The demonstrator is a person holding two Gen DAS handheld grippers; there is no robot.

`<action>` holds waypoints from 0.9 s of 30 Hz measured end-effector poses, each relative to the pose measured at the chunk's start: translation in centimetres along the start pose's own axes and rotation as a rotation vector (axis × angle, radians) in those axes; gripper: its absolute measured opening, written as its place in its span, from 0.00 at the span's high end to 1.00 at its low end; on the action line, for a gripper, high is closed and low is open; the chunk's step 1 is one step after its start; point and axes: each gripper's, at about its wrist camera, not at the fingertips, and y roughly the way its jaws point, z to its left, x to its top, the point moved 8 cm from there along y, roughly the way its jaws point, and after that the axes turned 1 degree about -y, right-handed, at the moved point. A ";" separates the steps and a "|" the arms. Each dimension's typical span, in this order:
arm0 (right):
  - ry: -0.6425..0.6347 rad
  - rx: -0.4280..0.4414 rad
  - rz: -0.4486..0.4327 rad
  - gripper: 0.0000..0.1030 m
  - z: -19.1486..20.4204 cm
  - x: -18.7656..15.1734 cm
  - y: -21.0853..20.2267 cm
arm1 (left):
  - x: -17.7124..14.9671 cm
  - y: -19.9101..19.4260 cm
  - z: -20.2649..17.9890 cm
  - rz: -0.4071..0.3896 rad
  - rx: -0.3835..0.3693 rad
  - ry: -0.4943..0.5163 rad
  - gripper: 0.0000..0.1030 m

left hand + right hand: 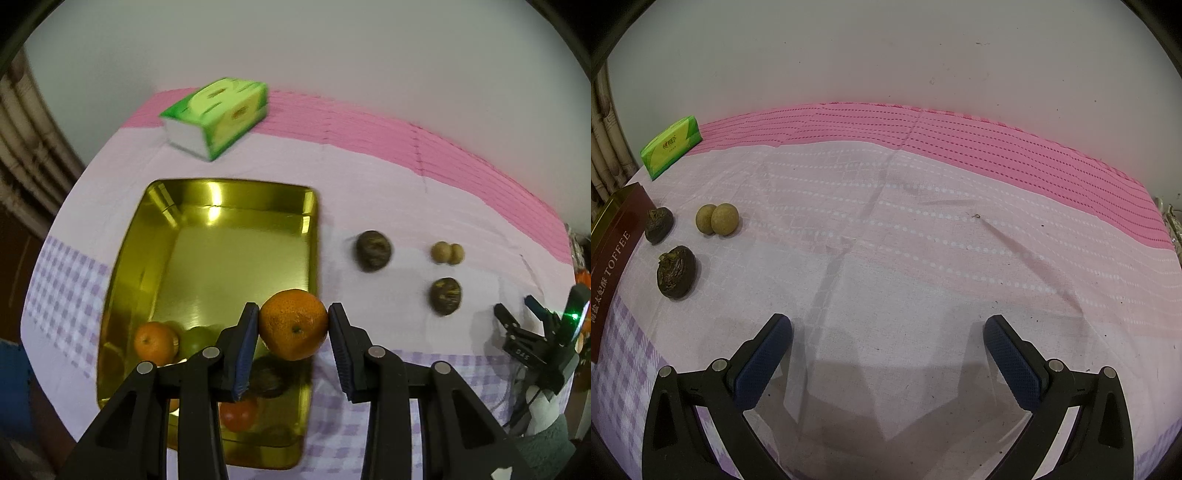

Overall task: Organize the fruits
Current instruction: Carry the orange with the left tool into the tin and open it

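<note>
Holding a round orange mandarin with dimpled peel between the blue pads of my left gripper, I have it clamped across its widest part, one pad on each flank, stem dimple facing the camera. It hangs above the near right edge of the shiny gold metal tray, which is my landmark for everything else. Inside the tray, at its near end, lie another small orange mandarin, a green fruit just beside it, a red-orange fruit and something dark I cannot identify under my left finger.

Right of the tray, on the pink-and-white cloth, sit two dark wrinkled round fruits and a touching pair of small tan round fruits, all apart from the tray. Beyond the tray's far end lies a green tissue packet.

My right gripper hovers well right of the tray with its jaws spread wide and nothing between them.

I judge the mandarin light, with soft, loose, slightly waxy skin; squeezing harder would bruise it, so the broad grip on the equator suits it. The wrinkled fruits look firmer, the tan ones small and likely to roll; I would take each across its middle.
</note>
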 end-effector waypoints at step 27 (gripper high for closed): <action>0.000 0.000 0.000 0.00 0.0 0.0 0.0 | -0.2 5.1 9.1 0.080 0.114 -0.084 0.66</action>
